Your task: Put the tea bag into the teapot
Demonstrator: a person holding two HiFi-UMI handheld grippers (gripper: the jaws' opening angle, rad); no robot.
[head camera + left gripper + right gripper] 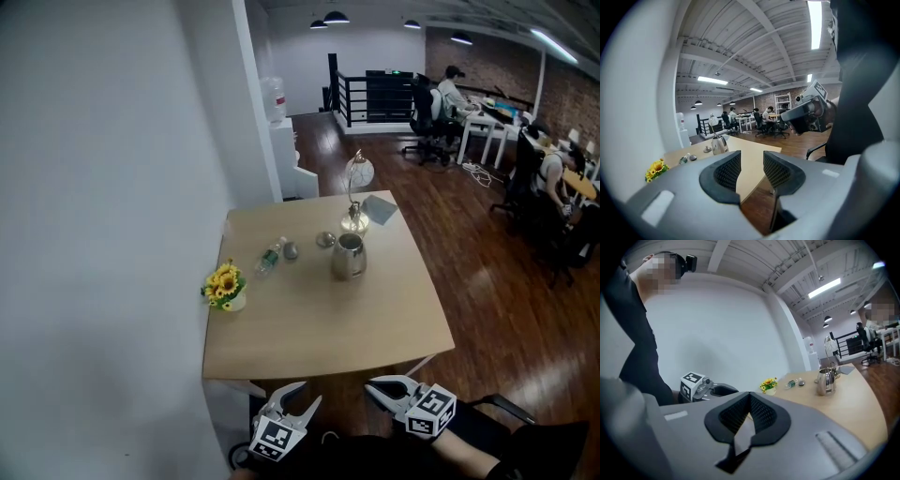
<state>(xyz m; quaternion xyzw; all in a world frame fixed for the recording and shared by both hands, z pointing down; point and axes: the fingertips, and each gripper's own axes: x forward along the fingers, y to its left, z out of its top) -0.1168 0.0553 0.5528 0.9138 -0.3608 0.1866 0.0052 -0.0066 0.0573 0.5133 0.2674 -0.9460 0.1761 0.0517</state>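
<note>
A shiny metal teapot [348, 255] stands upright near the middle of the wooden table [319, 328], with its round lid [325, 240] lying just left of it. Further left lies a small green and white packet [269, 256], perhaps the tea bag, next to a grey pebble-like piece [291, 250]. Both grippers hang below the table's near edge, far from these things. My left gripper [302, 396] is open with nothing between its pads [727, 171]. My right gripper [373, 385] is shut and empty, its pads [761, 414] meeting at the tips. The teapot [719, 145] [825, 381] shows small in both gripper views.
A pot of yellow sunflowers [225, 286] sits at the table's left edge. A glass lamp [356, 192] and a grey pad [380, 208] are at the far side. A white wall runs along the left. People sit at desks [487, 117] far off on the wooden floor.
</note>
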